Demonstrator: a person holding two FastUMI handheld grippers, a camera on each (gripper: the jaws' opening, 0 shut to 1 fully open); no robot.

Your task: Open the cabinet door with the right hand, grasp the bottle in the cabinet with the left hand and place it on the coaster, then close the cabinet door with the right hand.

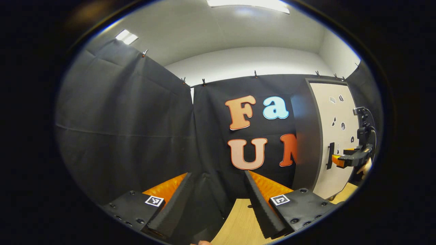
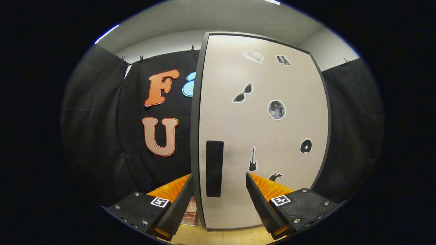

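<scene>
Right gripper jaws spread before the cabinet door's handle; left gripper likewise empty.

Closed door hides the inside

The cabinet door stands shut, hiding whatever is behind it; a stack beside its base is half hidden by a finger.

Beige cabinet door, black handle, dark frame.
</scene>
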